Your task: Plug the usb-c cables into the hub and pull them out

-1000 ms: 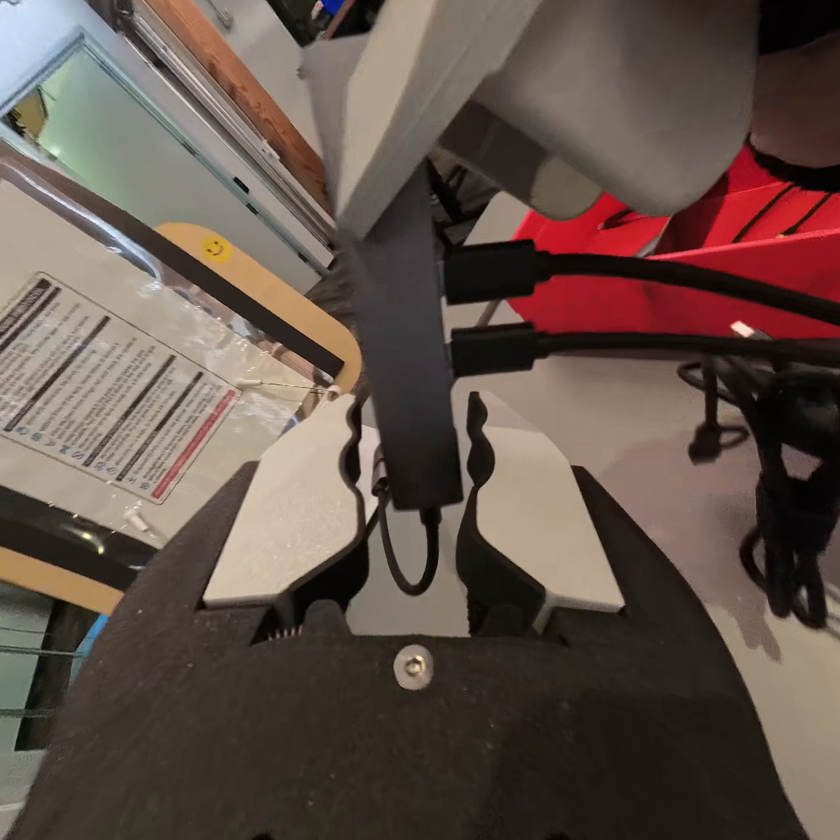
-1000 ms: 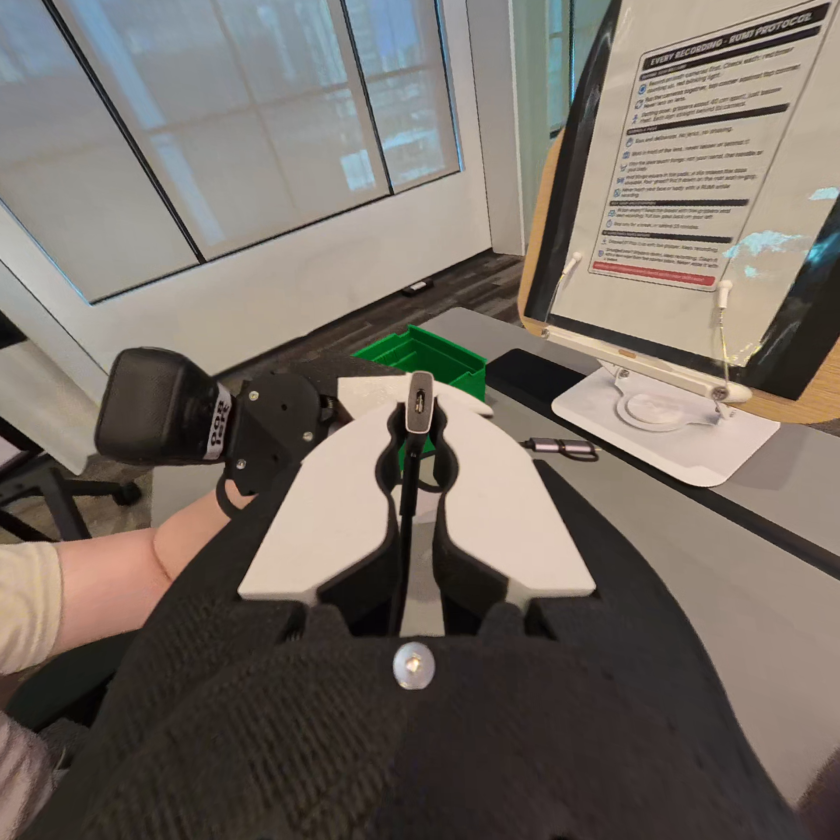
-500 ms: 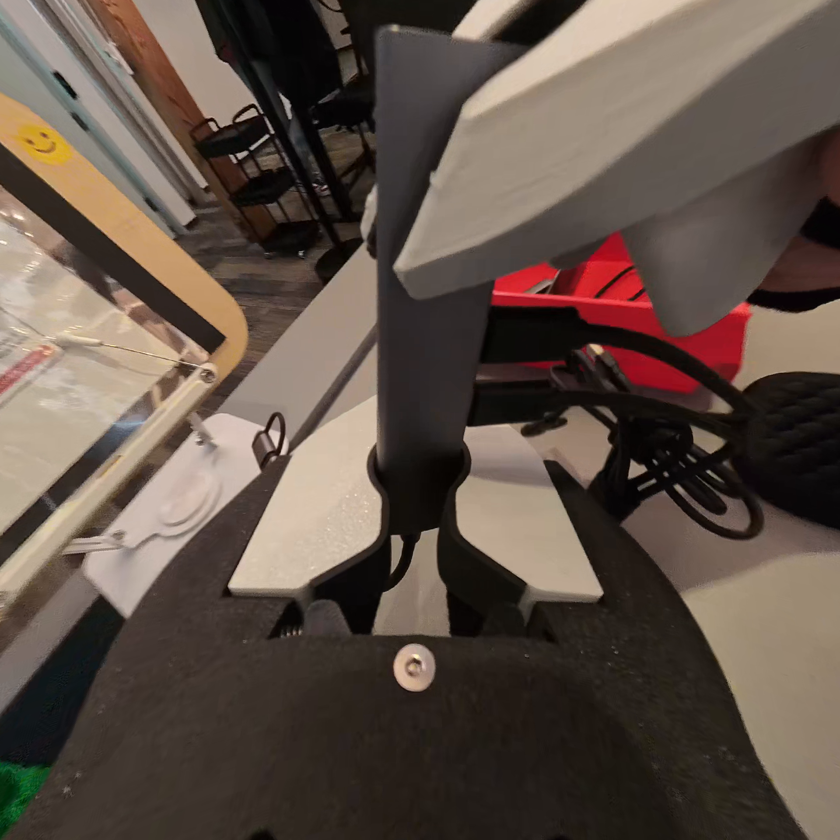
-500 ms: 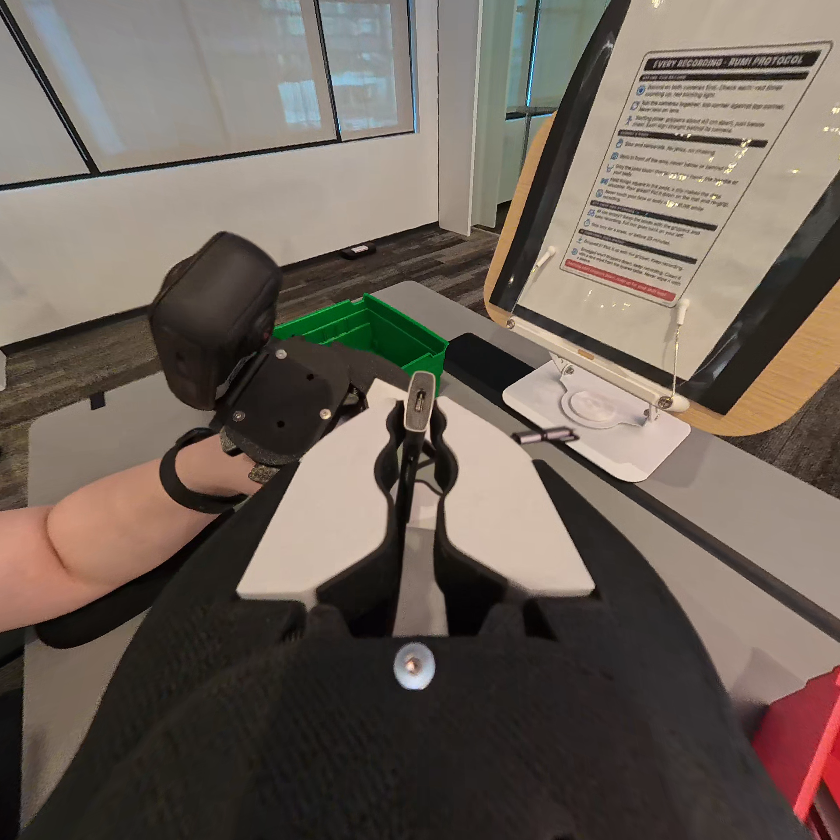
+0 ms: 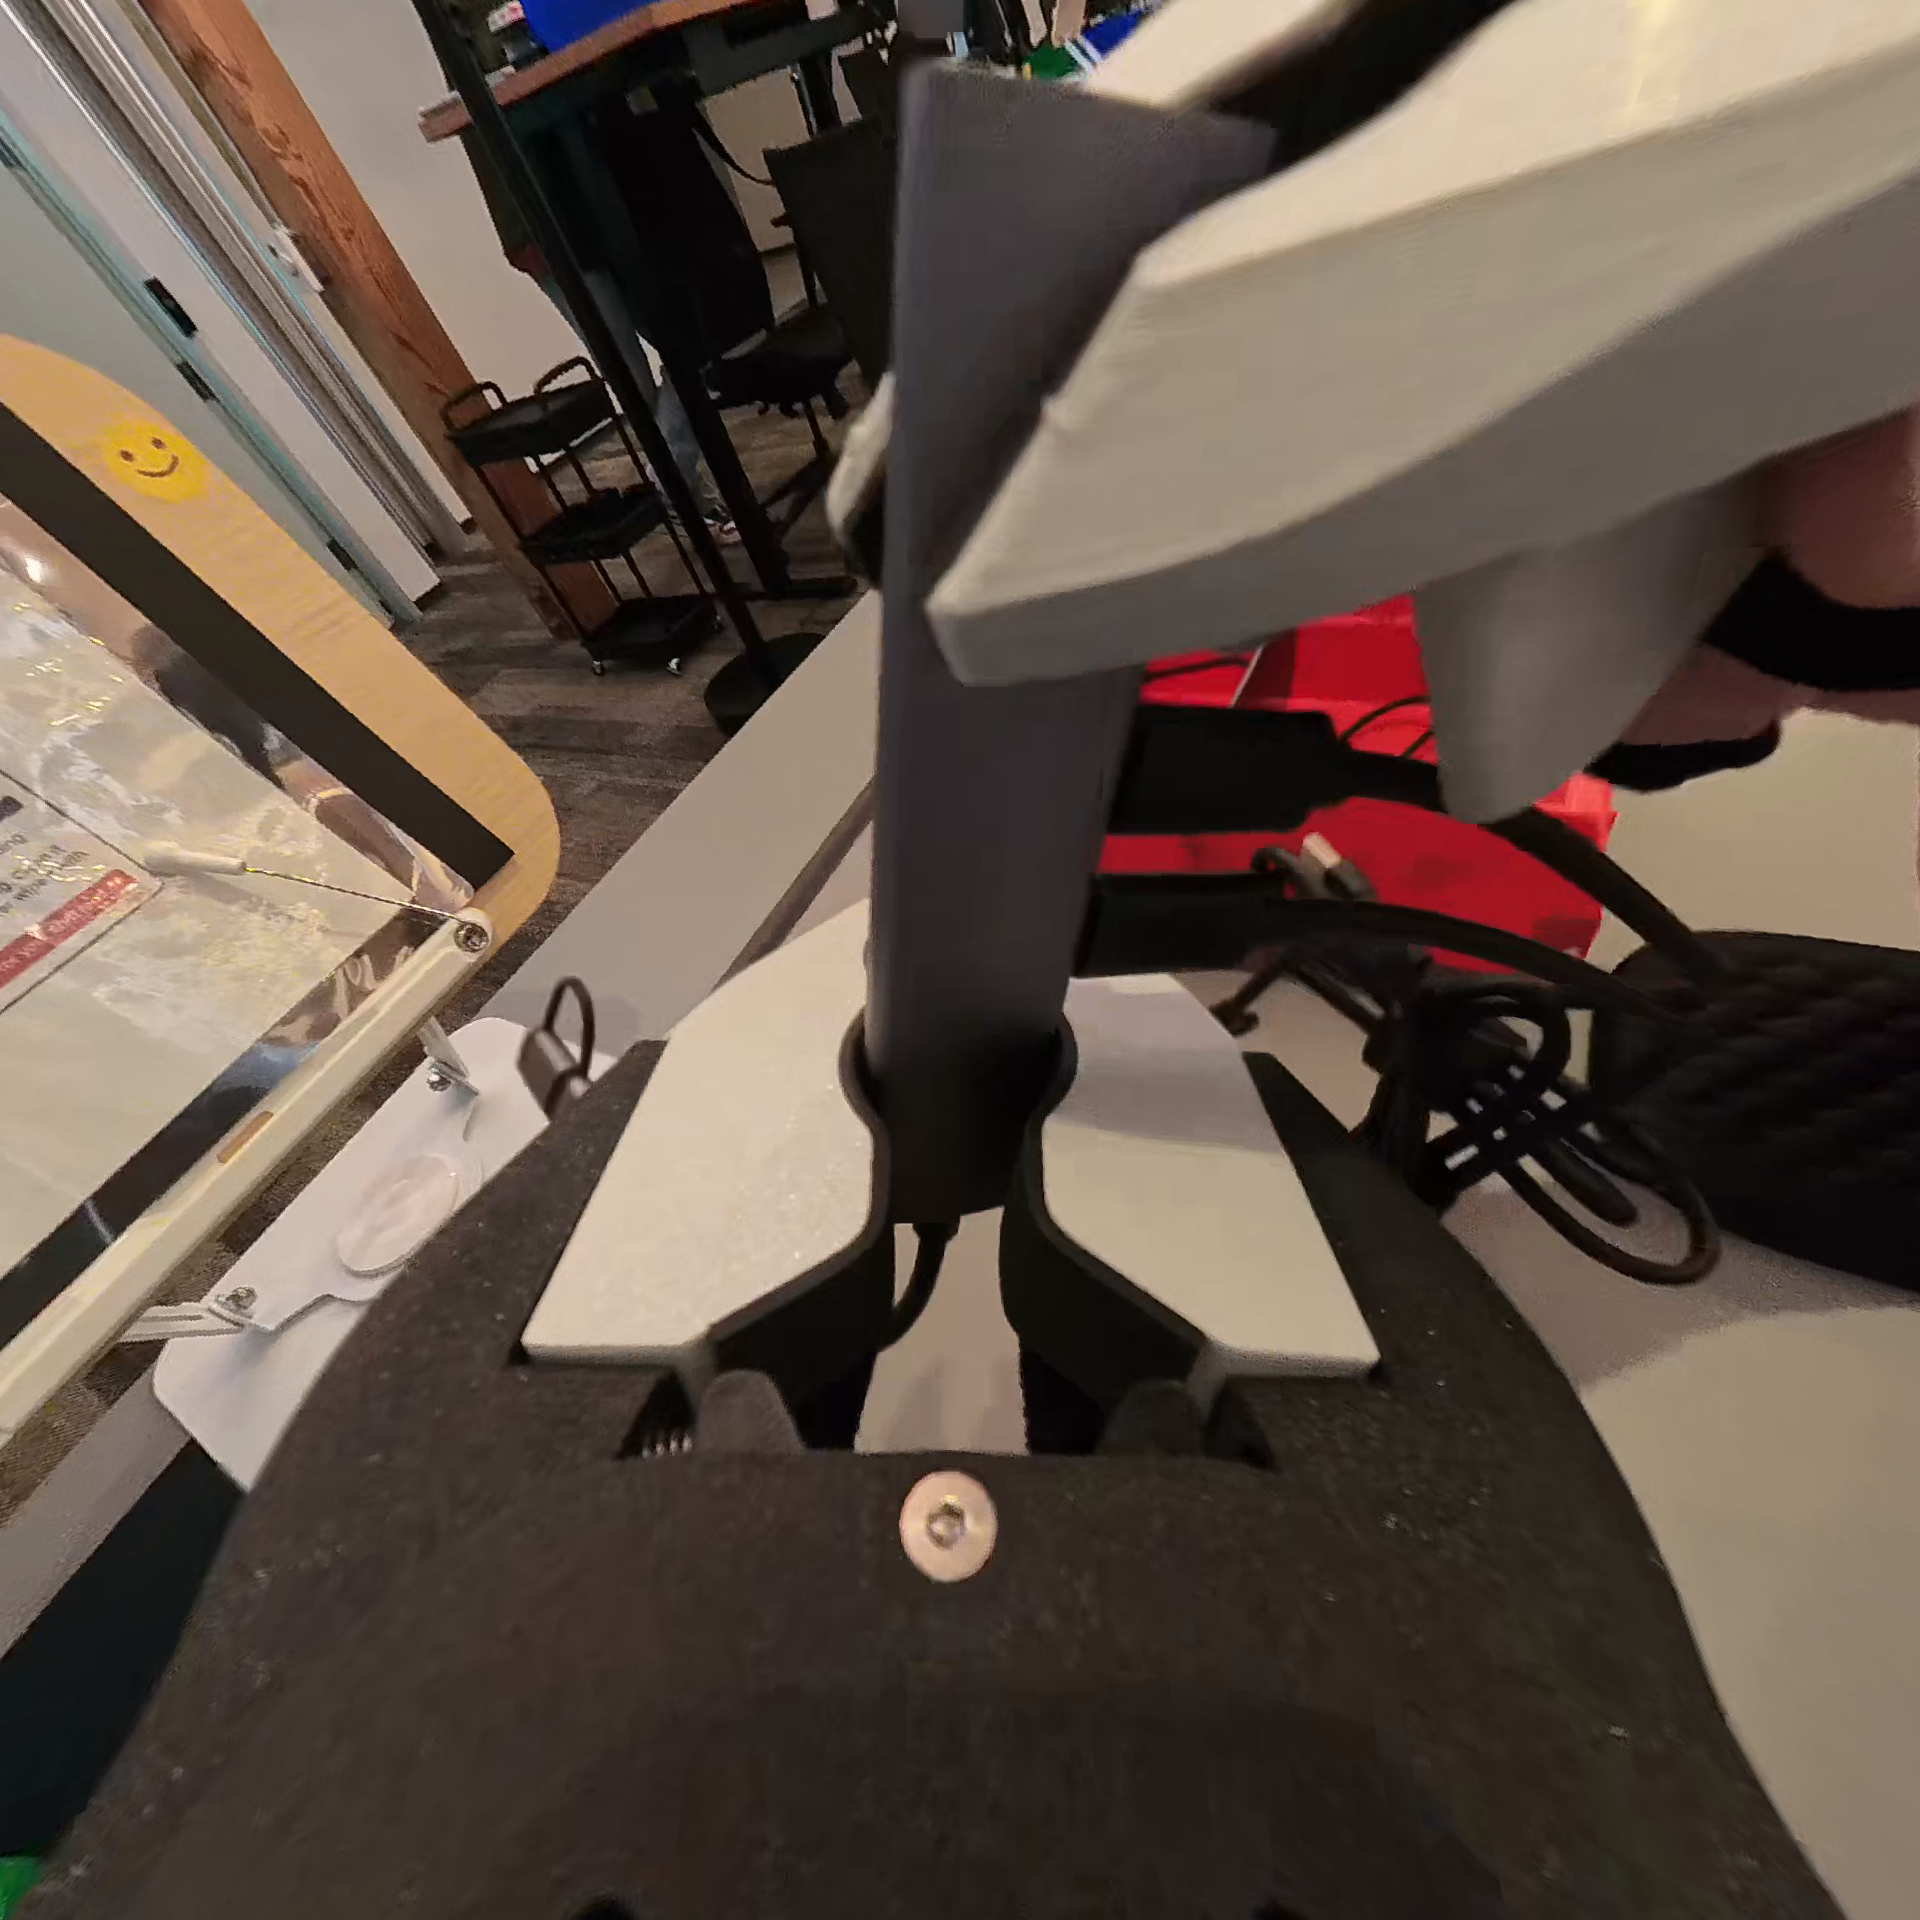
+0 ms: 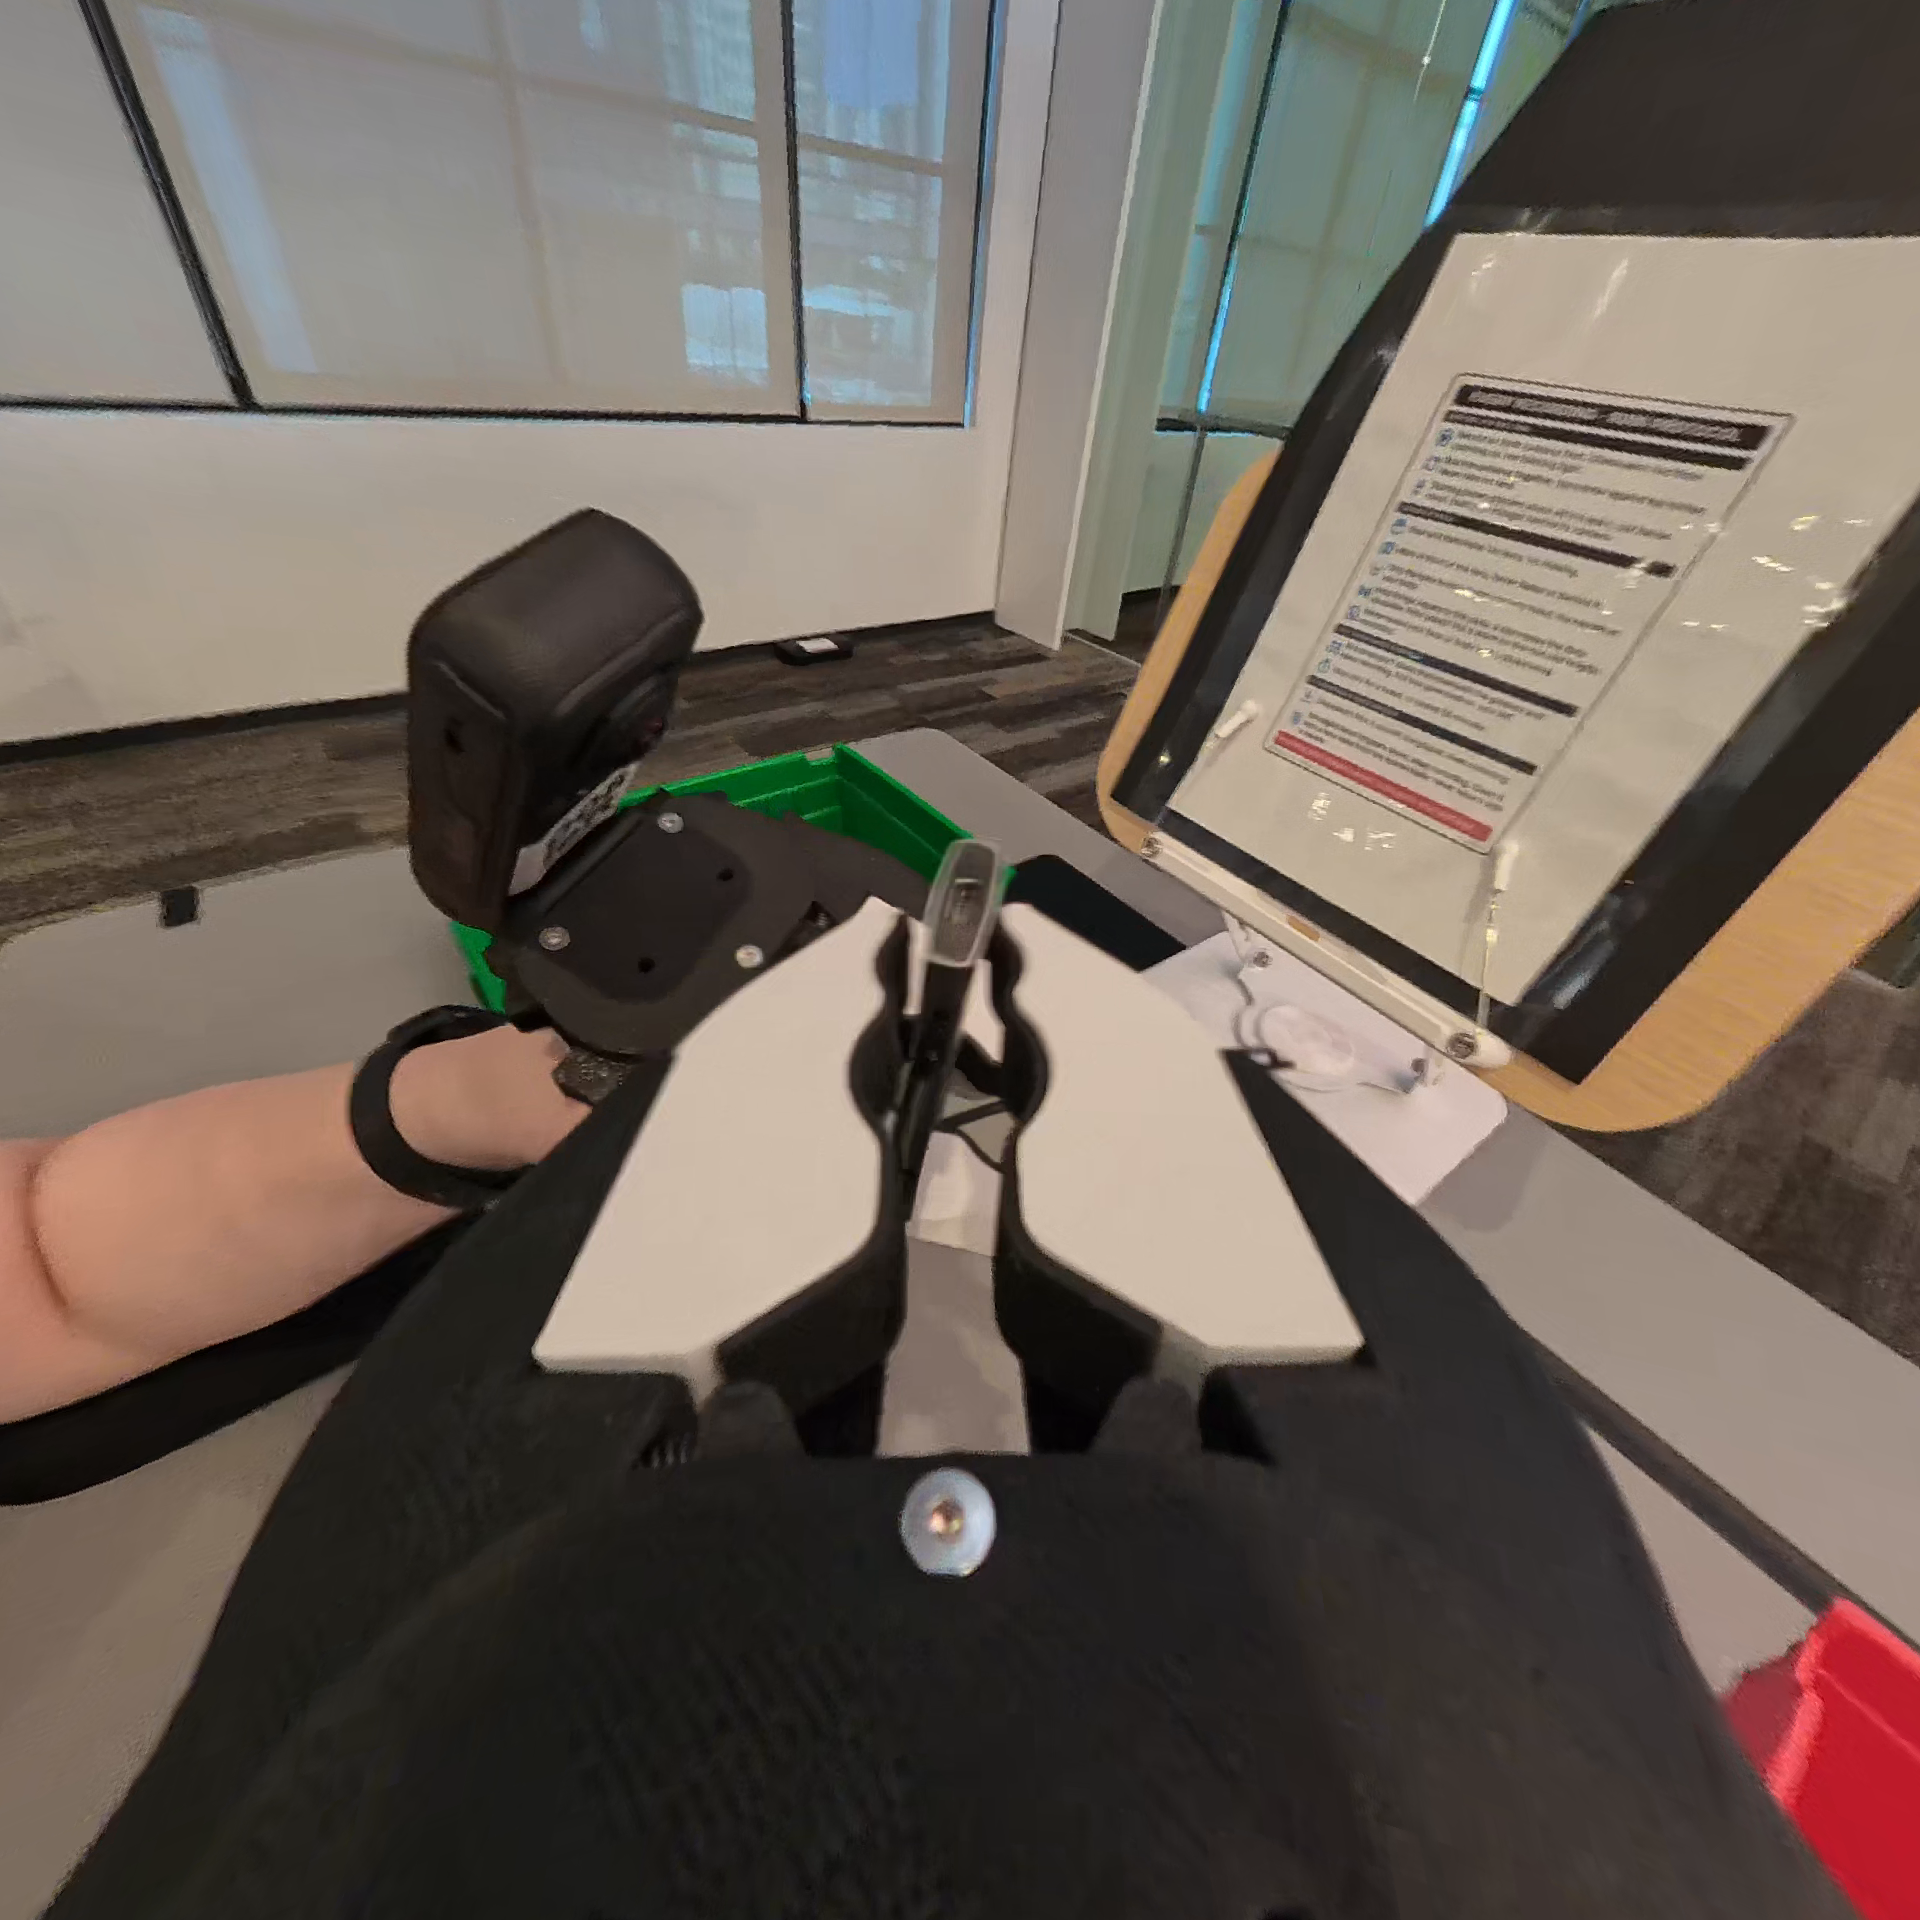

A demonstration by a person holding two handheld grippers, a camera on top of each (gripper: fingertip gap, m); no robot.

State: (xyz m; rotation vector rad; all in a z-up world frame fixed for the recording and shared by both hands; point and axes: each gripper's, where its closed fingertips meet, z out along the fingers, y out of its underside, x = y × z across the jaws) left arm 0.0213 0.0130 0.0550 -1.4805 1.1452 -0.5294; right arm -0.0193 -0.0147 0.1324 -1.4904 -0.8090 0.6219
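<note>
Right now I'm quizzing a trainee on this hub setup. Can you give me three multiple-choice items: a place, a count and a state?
1. In the left wrist view, which side of the hub do the cables enter? A left, B top, C right
2. How many cables are plugged in? A one, B two, C four
3. The left gripper is: A shut on the hub, B open, C out of view

Answers: C, the plugs sit on its right edge; B, two black plugs show; A, it clamps the hub's lower end.
</note>
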